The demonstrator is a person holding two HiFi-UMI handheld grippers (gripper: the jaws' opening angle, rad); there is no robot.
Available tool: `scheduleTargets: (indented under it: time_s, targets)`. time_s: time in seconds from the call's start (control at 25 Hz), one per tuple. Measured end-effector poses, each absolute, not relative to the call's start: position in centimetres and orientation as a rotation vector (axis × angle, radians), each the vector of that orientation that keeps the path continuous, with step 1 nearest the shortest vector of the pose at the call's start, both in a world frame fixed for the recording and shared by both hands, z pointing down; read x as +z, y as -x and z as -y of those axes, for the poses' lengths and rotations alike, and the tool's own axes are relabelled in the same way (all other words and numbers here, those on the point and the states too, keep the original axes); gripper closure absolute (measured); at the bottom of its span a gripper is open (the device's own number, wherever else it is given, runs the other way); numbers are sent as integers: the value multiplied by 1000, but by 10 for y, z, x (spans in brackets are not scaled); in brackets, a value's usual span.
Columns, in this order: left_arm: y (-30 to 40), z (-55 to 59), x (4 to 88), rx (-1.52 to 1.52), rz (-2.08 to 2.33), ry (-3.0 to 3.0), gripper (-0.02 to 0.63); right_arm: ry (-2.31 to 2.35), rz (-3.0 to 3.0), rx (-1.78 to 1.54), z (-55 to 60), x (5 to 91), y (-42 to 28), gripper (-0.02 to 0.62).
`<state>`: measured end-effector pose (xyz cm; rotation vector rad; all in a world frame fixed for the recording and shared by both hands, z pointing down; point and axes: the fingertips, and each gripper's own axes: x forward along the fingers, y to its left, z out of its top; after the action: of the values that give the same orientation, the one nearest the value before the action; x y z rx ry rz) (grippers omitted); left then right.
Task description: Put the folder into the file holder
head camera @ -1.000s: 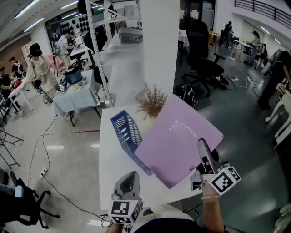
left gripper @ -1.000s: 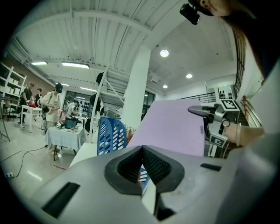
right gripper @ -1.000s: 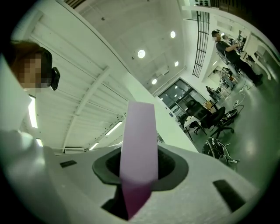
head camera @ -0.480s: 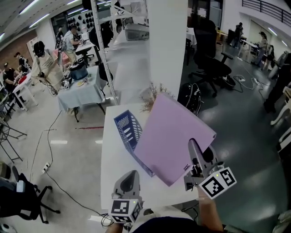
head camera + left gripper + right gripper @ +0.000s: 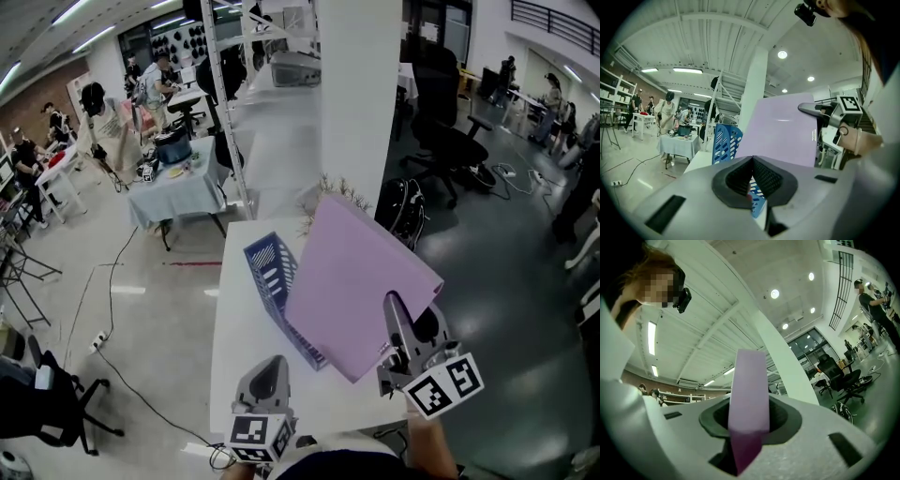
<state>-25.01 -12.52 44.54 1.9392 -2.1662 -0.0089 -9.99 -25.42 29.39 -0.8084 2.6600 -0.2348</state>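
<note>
One folder (image 5: pixel 361 281) mid-carry: your right gripper (image 5: pixel 394 314) pinches its edge; left gripper (image 5: pixel 271 370) closed, empty. Next, lower it into the file holder (image 5: pixel 270 274) at ten o'clock.

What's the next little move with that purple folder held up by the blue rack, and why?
Probably swing the folder leftward and turn it more upright, so that its lower edge lines up with the file holder. The right gripper pinches the folder near one corner, and it hangs tilted, raised beside the holder rather than in it.
</note>
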Motion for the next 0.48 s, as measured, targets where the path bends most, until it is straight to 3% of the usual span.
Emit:
scheduleTargets:
  time_s: [0.48]
  targets:
    - [258, 115, 445, -19, 2211, -1872, 601, 742, -2725, -53, 236, 283, 135, 468]
